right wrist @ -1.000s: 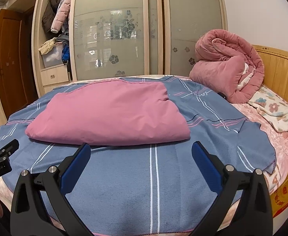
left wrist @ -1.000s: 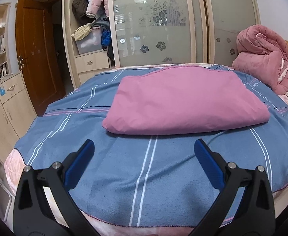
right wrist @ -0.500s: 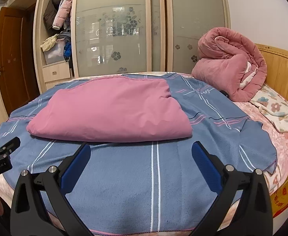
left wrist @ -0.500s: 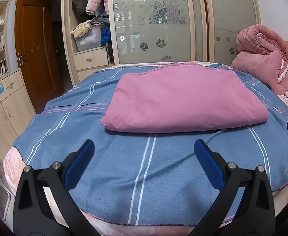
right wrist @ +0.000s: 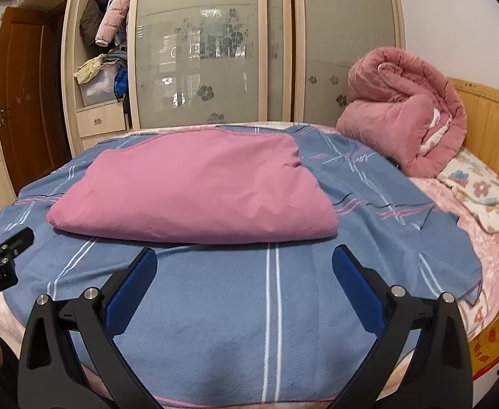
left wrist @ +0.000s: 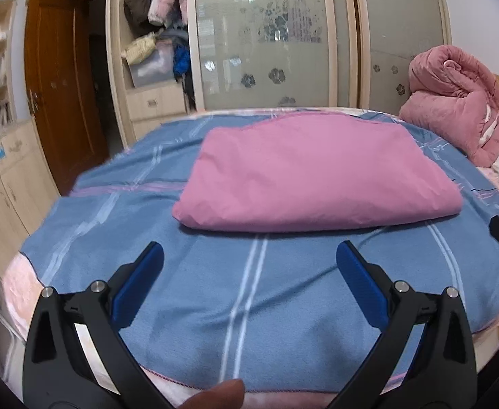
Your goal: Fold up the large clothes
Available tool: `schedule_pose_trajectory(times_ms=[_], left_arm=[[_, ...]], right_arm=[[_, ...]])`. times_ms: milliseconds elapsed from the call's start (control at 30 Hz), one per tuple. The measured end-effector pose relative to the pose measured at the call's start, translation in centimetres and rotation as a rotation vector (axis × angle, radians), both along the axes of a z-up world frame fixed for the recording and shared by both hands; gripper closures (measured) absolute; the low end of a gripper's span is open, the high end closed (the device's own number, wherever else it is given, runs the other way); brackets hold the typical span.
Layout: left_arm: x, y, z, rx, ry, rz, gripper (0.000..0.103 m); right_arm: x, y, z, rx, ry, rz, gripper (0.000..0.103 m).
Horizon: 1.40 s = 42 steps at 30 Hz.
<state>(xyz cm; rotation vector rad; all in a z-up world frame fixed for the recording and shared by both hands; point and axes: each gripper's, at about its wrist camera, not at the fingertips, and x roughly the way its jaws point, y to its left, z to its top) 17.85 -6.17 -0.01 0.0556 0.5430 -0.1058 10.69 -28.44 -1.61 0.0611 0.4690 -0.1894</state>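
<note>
A folded pink cloth (left wrist: 310, 177) (right wrist: 198, 194) lies flat in a thick rectangle on the blue striped blanket (left wrist: 249, 289) (right wrist: 269, 293) that covers the bed. My left gripper (left wrist: 249, 255) hovers open over the blanket's near part, short of the cloth's front edge, holding nothing. My right gripper (right wrist: 244, 259) is also open and empty, just before the cloth's front fold. Part of the right gripper shows at the right edge of the left wrist view, and part of the left gripper at the left edge of the right wrist view.
A rolled pink quilt (left wrist: 453, 102) (right wrist: 406, 109) sits at the bed's head by a wooden headboard (right wrist: 487, 126). A wardrobe with frosted sliding doors (right wrist: 198, 44) stands behind the bed. A brown door (left wrist: 58, 81) and low cabinets (left wrist: 0, 184) are at left. A fingertip (left wrist: 215, 395) shows below.
Both grippers have drifted slightly toward the bed and to the left; the pink cloth looks a little nearer. The jaws stay open and the cloth has not moved.
</note>
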Motion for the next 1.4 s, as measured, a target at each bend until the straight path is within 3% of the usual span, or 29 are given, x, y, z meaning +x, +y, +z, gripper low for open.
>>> schedule_pose_trajectory(times_ms=[67, 1400], left_arm=[[-0.16, 0.26, 0.1, -0.026, 0.003, -0.008, 0.002], [-0.23, -0.41, 0.27, 0.002, 0.005, -0.023, 0.002]], right_arm=[[-0.23, 0.3, 0.13, -0.018, -0.013, 0.005, 0.001], [0.0, 0.19, 0.05, -0.021, -0.006, 0.011, 0.001]])
